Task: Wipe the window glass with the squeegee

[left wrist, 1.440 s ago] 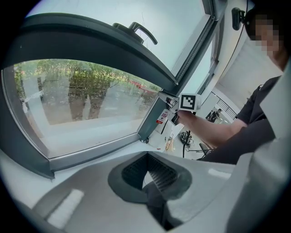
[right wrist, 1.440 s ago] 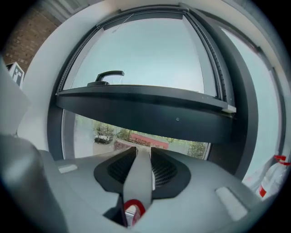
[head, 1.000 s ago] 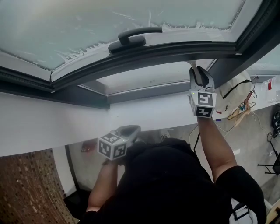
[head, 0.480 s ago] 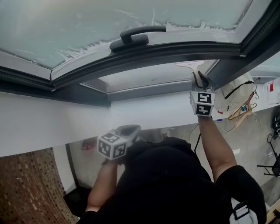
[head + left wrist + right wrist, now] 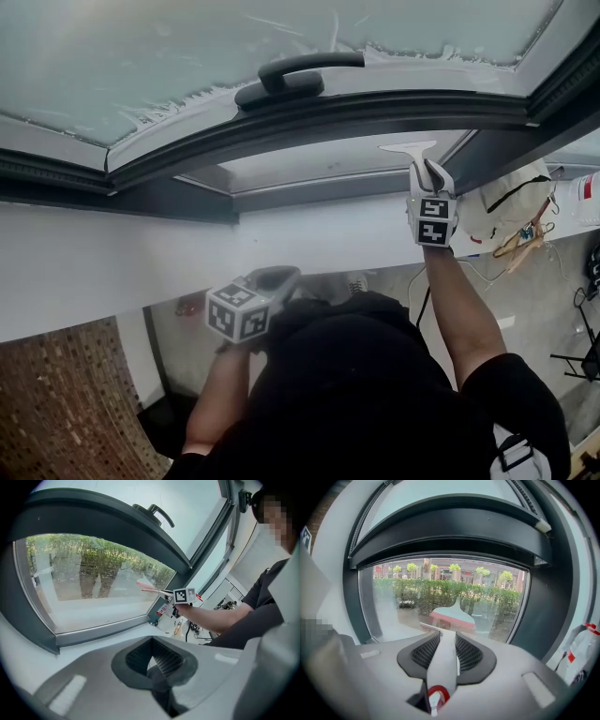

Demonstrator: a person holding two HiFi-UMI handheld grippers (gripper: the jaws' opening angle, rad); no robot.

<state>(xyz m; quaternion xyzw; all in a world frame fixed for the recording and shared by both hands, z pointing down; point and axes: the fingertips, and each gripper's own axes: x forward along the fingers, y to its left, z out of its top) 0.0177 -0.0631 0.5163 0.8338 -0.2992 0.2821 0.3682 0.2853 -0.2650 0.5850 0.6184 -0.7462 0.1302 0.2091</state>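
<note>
Change since the earlier frames: the right gripper (image 5: 427, 175) has risen from the sill toward the lower pane. The white plastic squeegee with a flat blade and a red-tipped handle (image 5: 409, 148), barely showing a second ago, now stands clear above the gripper. The left gripper (image 5: 272, 279) has not shifted and hangs low by the person's body, below the white window sill (image 5: 122, 267).

Right gripper view: the jaws are clamped on the squeegee's handle (image 5: 443, 660), which runs forward between the ribbed pads (image 5: 423, 652). The blade lies crosswise just in front of the clear lower window glass (image 5: 417, 588), and its reflection (image 5: 452, 616) sits close behind it. Whether the blade edge already presses on the pane cannot be told.

Left gripper view: the jaws (image 5: 154, 660) are closed together on nothing. The squeegee (image 5: 152, 591) shows in the distance, held out to the pane.

Setting: a dark grey metal window frame (image 5: 375, 108) surrounds the pane, and a dark grey lever handle (image 5: 291, 80) sits on the frosted upper sash.

Interpretation: the tool has been brought to the glass, so the approach appears finished. The wiping stroke itself looks about to begin and is not yet under way.
</note>
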